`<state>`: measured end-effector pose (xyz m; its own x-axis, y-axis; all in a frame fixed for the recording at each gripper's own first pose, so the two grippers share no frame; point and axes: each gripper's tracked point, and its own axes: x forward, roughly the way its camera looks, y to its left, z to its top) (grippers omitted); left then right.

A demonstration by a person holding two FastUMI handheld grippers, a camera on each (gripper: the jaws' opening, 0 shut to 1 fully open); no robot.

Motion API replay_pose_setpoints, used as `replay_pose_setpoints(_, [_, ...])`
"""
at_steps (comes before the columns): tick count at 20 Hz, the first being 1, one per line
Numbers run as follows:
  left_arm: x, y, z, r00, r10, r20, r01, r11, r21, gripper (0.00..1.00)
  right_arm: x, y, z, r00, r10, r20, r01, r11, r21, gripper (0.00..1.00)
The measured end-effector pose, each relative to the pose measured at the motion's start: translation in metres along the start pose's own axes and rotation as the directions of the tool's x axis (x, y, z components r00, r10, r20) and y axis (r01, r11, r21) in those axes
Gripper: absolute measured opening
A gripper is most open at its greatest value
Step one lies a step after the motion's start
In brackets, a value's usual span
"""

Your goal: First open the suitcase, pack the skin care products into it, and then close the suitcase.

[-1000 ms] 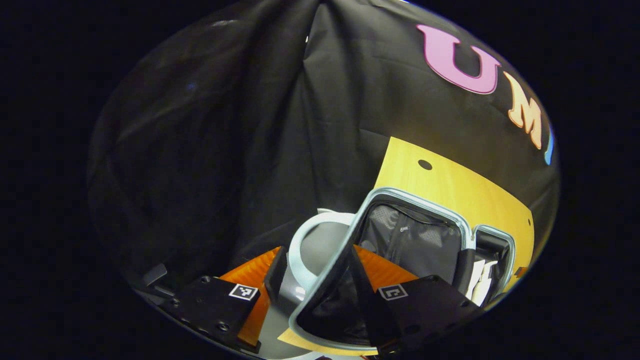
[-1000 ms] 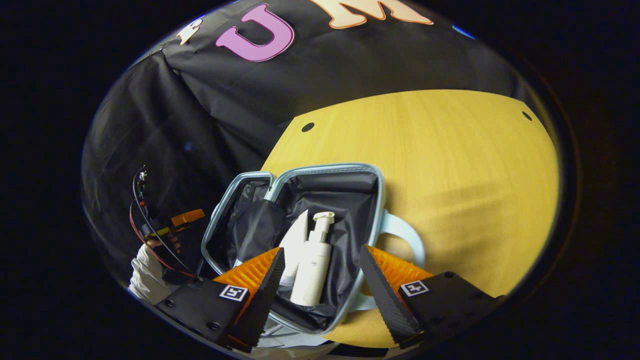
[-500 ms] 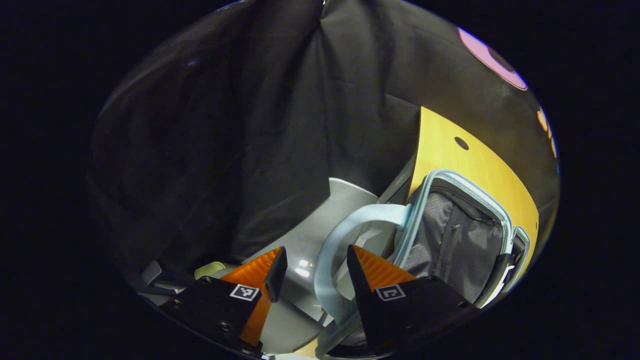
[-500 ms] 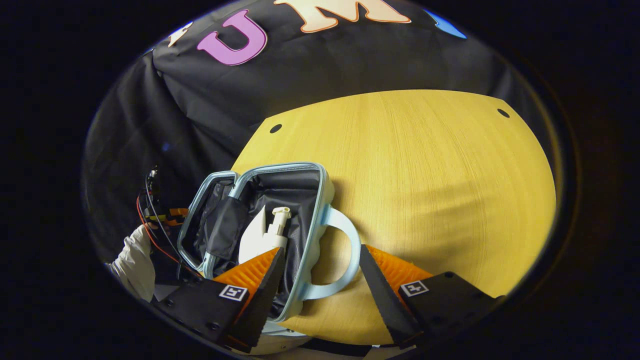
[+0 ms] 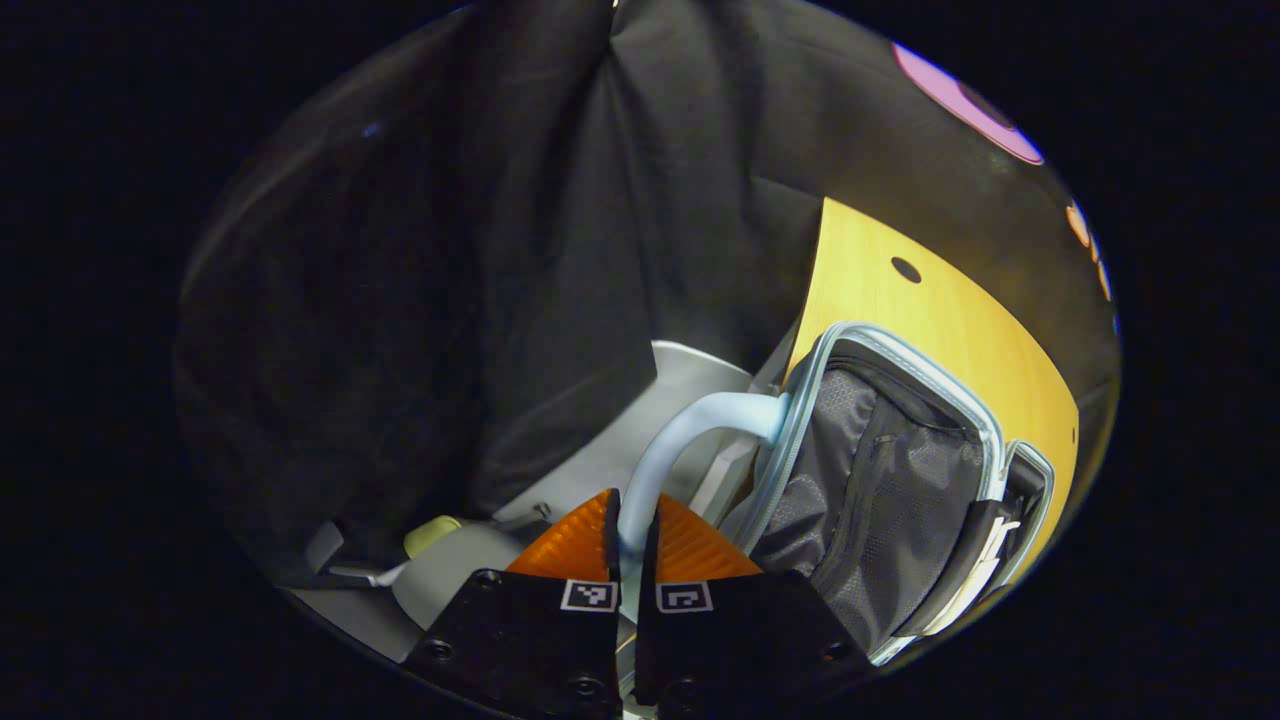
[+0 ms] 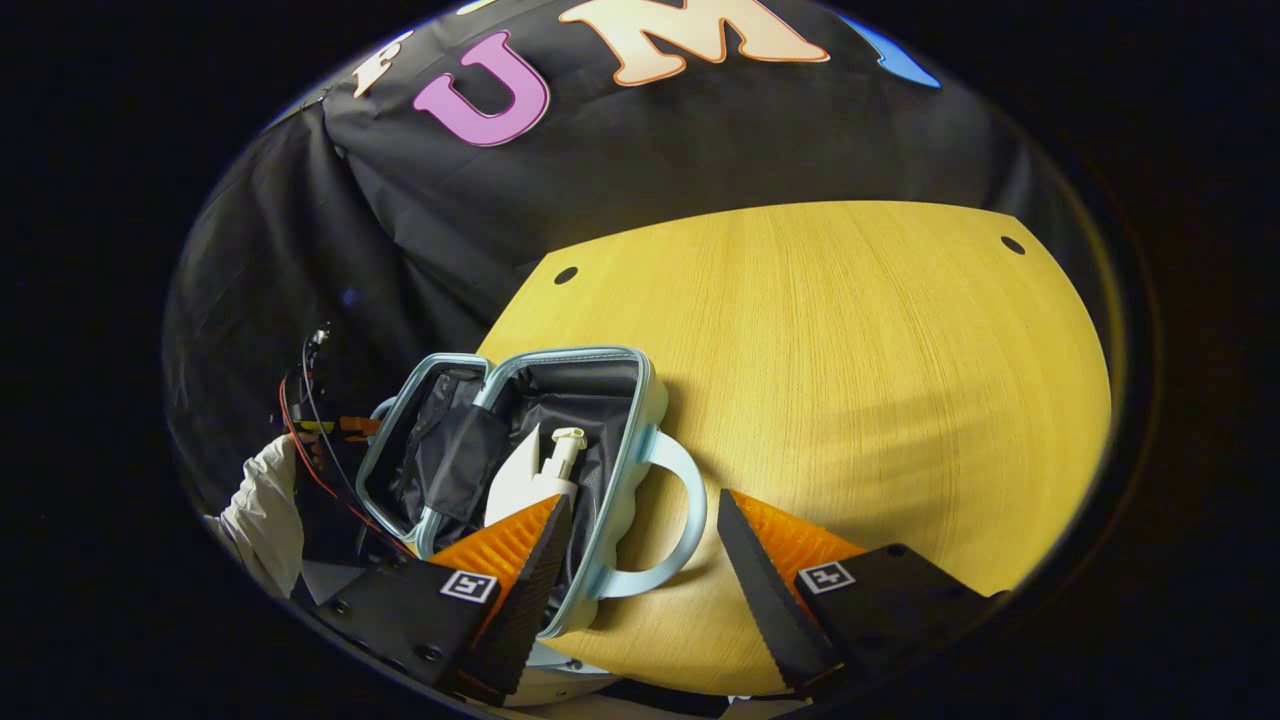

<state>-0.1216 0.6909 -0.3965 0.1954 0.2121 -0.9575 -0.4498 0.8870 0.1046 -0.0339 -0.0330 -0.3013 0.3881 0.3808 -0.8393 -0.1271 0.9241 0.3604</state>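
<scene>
A black cloth wall (image 6: 700, 140) is hung in loose vertical folds behind the far edge of a table (image 6: 850, 360), and the same draped cloth (image 5: 520, 250) is seen across the left and far side of the left gripper view. The table top is made of pale yellow wood with a fine straight grain, two small dark round holes (image 6: 566, 274) being set near its far corners, and a soft shadow is cast across its right part. A pale grey floor (image 5: 650, 430) is seen below the table's left edge, lit more dimly than the brightly lit wood.
</scene>
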Motion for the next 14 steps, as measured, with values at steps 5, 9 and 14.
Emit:
replay_pose_setpoints(5, [-0.089, -0.022, 0.033, 0.987, 0.000, 0.163, -0.007, 0.999, 0.044, 0.00, -0.012, 0.004, 0.008, 0.997, 0.062, 0.039, -0.061, 0.998, -0.012, 0.93])
replay_pose_setpoints(9, [-0.155, -0.076, 0.048, 0.959, -0.057, 0.278, 0.040, 0.997, 0.067, 0.00, -0.029, -0.001, 0.021, 0.991, 0.101, 0.092, -0.101, 0.995, -0.013, 0.93])
replay_pose_setpoints(14, [-0.217, -0.142, 0.055, 0.926, -0.128, 0.355, 0.081, 0.986, 0.146, 0.00, -0.057, -0.029, 0.028, 0.984, 0.114, 0.136, -0.115, 0.993, 0.002, 0.93])
